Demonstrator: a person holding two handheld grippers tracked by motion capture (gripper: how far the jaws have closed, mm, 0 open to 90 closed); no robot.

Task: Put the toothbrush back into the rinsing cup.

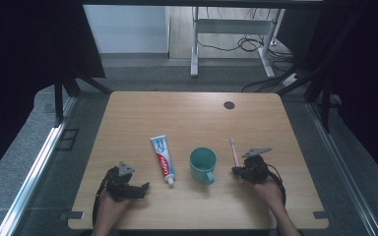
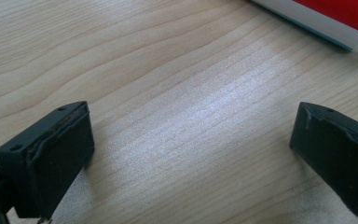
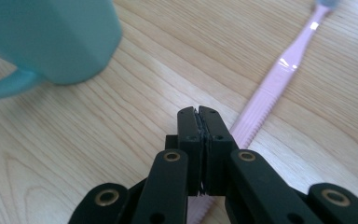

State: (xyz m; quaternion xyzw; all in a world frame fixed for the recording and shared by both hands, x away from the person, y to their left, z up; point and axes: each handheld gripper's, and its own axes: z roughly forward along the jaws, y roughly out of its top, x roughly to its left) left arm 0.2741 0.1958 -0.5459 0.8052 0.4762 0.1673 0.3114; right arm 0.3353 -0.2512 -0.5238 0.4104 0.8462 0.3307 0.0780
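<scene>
The right gripper (image 3: 199, 112) has its jaws pressed together over the lower handle of the pink toothbrush (image 3: 265, 95), which lies flat on the wooden table (image 1: 187, 110). In the right gripper view the handle passes under and behind the closed tips, so I cannot tell for sure that the pads pinch it; they may be clenched on nothing just above it. To do the pick-up well, the grip should sit on the ribbed part of the handle, squarely across it, and the lift should be straight up so the head does not swing into the teal mug (image 1: 203, 165) (it stands just beside, at nine o'clock from the brush).

The toothbrush (image 1: 234, 151) is slim, pale pink and glossy, with ridges along its edge and its bristled head pointing toward twelve o'clock.

The left gripper (image 1: 139, 189) rests at seven o'clock of the table, jaws spread wide over bare wood, near the toothpaste tube (image 1: 163, 160).
</scene>
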